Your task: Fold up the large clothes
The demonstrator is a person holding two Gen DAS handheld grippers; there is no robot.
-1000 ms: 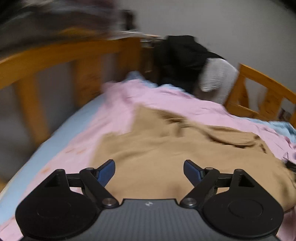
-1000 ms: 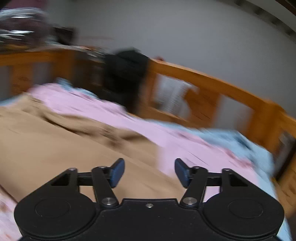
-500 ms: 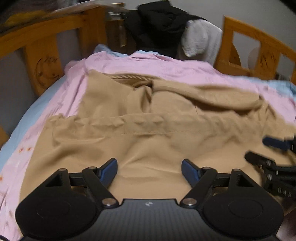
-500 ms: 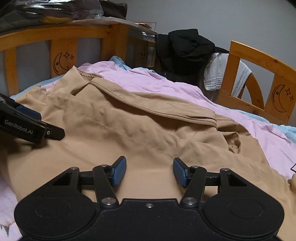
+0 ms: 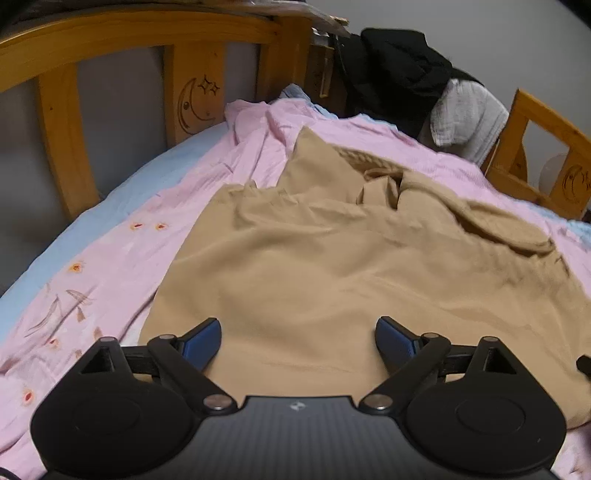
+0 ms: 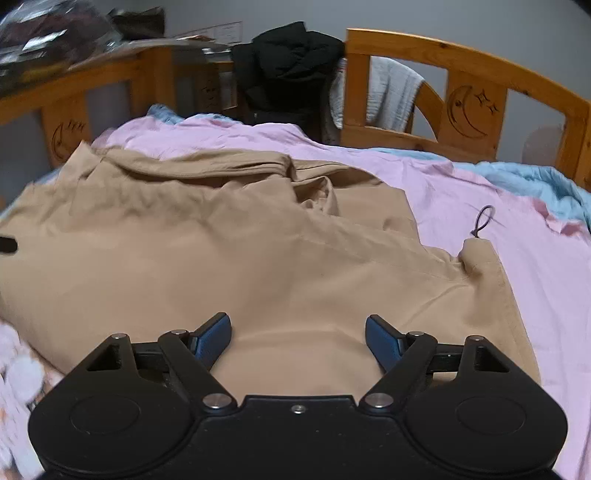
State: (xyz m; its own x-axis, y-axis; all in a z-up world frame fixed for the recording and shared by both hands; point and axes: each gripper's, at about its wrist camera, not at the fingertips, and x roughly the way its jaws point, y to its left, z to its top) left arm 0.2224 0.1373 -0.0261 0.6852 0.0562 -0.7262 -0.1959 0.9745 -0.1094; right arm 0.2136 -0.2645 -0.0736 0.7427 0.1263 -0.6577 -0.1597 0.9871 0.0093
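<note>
On the wooden bed [image 5: 122, 33] the tan coat [image 5: 332, 258] lies unfolded; left gripper [image 5: 297, 341] and right gripper [image 6: 297, 332], jaws just widened, hold nothing.

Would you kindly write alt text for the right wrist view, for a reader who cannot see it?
A tan jacket lies spread and rumpled on a pink sheet covering a wooden-framed bed. The right gripper hovers over the jacket's near edge, jaws open and holding nothing. Dark clothing hangs on the far rail.
</note>
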